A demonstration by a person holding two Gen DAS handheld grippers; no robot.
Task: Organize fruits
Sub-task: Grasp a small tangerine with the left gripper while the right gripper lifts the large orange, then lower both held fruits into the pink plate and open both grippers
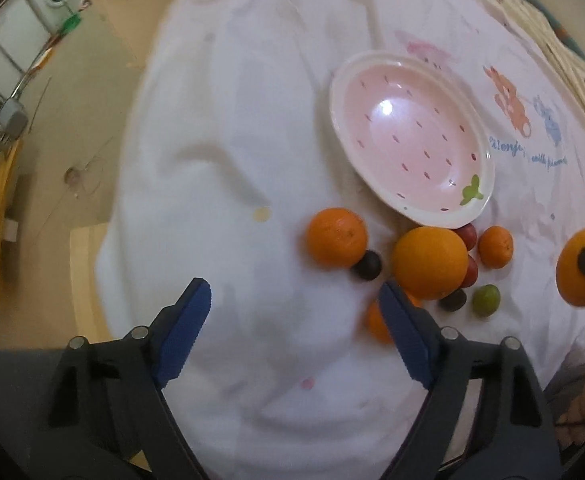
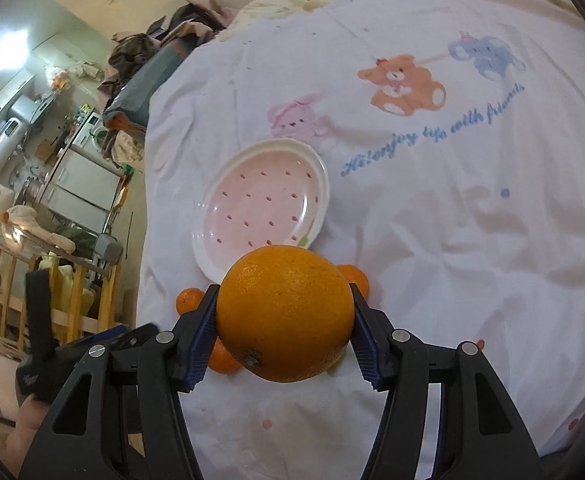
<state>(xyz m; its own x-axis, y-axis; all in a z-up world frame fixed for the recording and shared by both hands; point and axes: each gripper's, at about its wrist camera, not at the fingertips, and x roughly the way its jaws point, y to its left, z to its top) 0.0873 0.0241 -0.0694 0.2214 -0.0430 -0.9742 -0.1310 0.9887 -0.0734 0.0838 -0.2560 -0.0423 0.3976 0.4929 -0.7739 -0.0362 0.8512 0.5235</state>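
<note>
In the left wrist view a pink plate (image 1: 412, 140) with a white rim lies on the white sheet. Just in front of it are a mid-size orange (image 1: 336, 238), a large orange (image 1: 428, 262), a small orange (image 1: 494, 247), two dark plums (image 1: 366, 265), red fruit (image 1: 470, 272) and a green fruit (image 1: 485, 300). My left gripper (image 1: 294, 304) hangs open over bare sheet to the left of the pile, and its right finger (image 1: 402, 328) hides part of another small orange (image 1: 374, 320). My right gripper (image 2: 283, 292) is shut on a big orange (image 2: 284, 312), held above the pile near the plate (image 2: 260, 200).
The sheet (image 2: 452, 240), printed with cartoon animals and blue writing, covers a bed. Its left edge drops to a tan floor (image 1: 92, 120). A wooden rack (image 2: 72, 280) and kitchen furniture stand beyond that. Small oranges (image 2: 188, 300) show beside the held one.
</note>
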